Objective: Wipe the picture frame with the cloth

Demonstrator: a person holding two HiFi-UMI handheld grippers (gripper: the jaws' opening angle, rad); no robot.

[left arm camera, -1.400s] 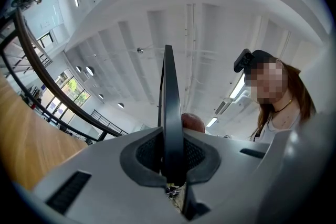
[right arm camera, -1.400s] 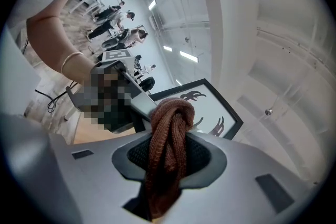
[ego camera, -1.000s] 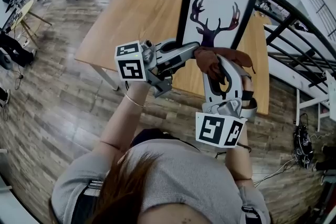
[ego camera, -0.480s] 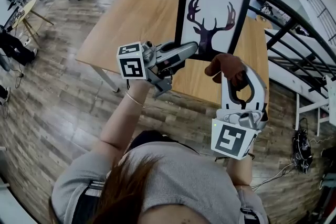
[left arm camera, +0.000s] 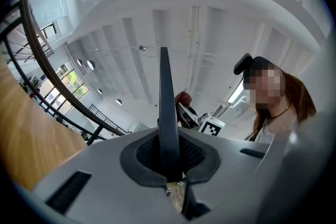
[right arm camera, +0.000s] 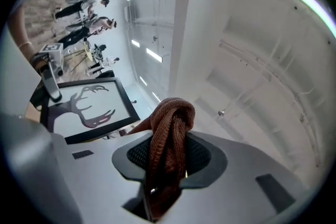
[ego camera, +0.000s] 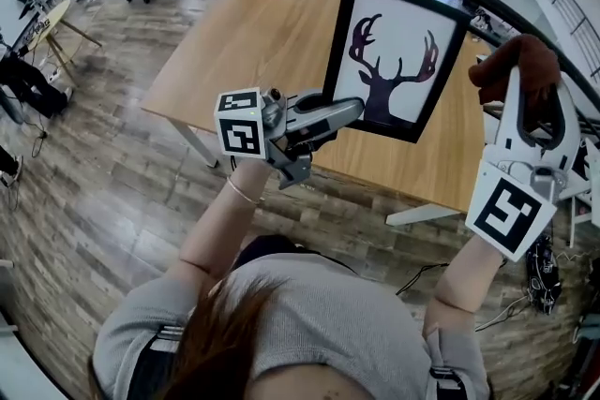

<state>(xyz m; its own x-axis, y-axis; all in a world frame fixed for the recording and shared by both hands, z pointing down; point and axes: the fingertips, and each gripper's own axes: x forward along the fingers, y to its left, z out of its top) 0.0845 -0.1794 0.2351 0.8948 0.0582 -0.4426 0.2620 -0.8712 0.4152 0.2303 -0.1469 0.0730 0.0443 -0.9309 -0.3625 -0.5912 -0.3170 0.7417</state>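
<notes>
Cloth (ego camera: 523, 61), brown and bunched, is clenched in the right hand-held gripper (ego camera: 531, 94), which has swung up and out to the right of the picture frame (ego camera: 398, 23). 1 second earlier it sat against the frame's lower edge; now the 2 are well apart. The left hand-held gripper (ego camera: 349, 111) stays clamped on the frame's lower left edge, holding the deer print upright and facing the person, as before. Behind the frame lies the desk (ego camera: 244, 42); whether the frame's bottom rests on it cannot be told. That stroke looks finished, so either the cloth returns to the frame for another pass or the wiping is ending.
</notes>
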